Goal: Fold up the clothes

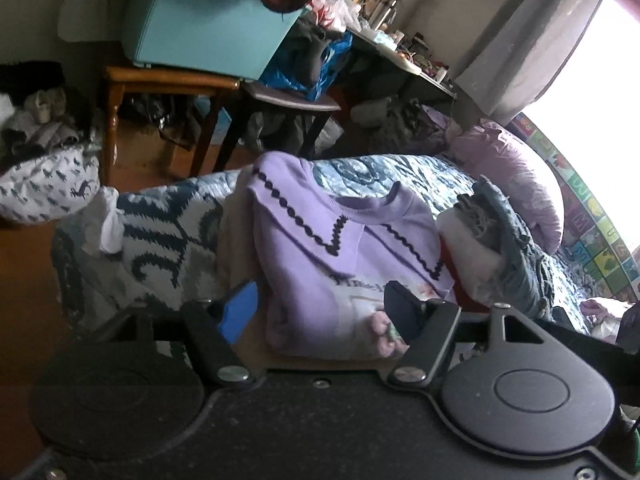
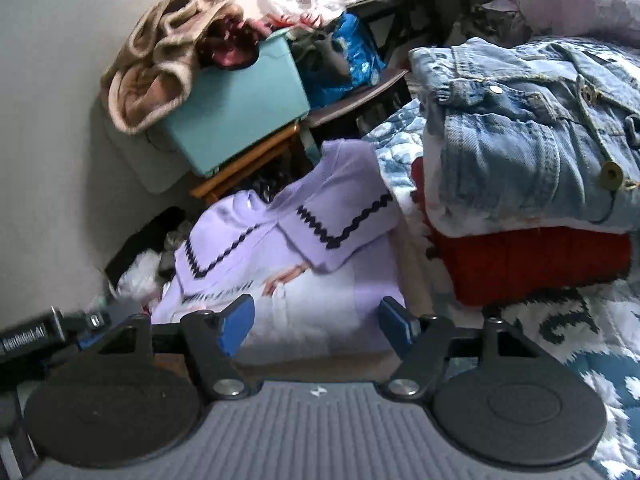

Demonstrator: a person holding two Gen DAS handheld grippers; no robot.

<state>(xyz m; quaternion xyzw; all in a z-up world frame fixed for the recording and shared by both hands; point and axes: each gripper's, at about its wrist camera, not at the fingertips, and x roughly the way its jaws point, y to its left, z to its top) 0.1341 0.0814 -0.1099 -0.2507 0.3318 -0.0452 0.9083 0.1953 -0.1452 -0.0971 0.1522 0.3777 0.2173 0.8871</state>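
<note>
A folded lilac top with a black zigzag-trimmed sailor collar lies on a brown board on the bed. My left gripper is open at the top's near edge, its blue fingers to either side of the folded bundle, nothing pinched. In the right wrist view the same lilac top lies ahead of my right gripper, which is open just over the garment's near end. To the right sits a stack: a folded denim jacket over white and red garments.
The blue-and-white patterned quilt covers the bed, with a lilac pillow at the far end by the window. Beyond the bed edge stand a wooden stool with a teal bin, a dark chair and a cluttered desk.
</note>
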